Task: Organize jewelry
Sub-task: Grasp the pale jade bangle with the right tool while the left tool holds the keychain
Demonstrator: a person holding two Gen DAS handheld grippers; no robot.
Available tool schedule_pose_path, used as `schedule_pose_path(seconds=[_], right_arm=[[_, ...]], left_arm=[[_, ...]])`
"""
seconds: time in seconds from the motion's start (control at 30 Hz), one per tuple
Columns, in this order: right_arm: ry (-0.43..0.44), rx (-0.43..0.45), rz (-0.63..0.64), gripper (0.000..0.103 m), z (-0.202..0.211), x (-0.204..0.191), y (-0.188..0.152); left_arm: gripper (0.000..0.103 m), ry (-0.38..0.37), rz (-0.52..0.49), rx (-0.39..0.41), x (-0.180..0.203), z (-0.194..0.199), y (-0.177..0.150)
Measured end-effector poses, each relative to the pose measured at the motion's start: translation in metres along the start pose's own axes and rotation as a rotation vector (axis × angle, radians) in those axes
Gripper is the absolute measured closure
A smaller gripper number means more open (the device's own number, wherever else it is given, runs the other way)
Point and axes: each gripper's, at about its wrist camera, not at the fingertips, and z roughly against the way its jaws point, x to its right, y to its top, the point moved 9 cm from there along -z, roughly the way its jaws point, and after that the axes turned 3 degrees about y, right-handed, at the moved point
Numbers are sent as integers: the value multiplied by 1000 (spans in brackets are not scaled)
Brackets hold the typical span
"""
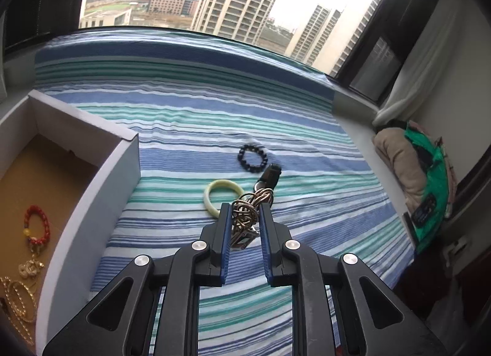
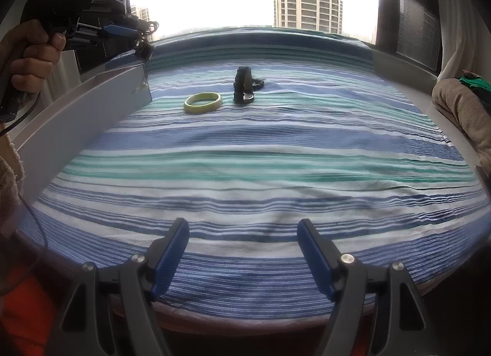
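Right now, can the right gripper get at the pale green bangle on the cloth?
Probably yes. The right gripper is open and empty, and only bare striped cloth lies between it and the green bangle. The watch stands beside the bangle, apart from it.

My left wrist view looks down from well above the striped cloth (image 1: 190, 129) toward the window at 12. My right wrist view sits low, near the cloth (image 2: 245, 147), facing likewise. The 2 views share the pale bangle (image 1: 222, 195) (image 2: 202, 102).

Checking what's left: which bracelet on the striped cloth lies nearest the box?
The pale yellow-green bangle; the black beaded bracelet lies farther from the white box.
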Motion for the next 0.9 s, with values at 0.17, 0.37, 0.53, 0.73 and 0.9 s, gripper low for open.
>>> schedule_pose_path(seconds=[0.17, 0.37, 0.53, 0.73, 0.9], right_arm=[[170, -34, -33, 29, -11, 2, 34], [345, -111, -61, 30, -71, -6, 129], [295, -183, 133, 56, -160, -71, 178], [132, -327, 346, 56, -243, -110, 169], [170, -376, 303, 93, -243, -103, 173]], left_arm=[[87, 19, 36, -13, -27, 26, -29], [87, 27, 93, -7, -54, 50, -56], [87, 18, 129, -8, -66, 63, -72], [87, 21, 133, -2, -75, 79, -78], [87, 5, 141, -4, -80, 83, -85]])
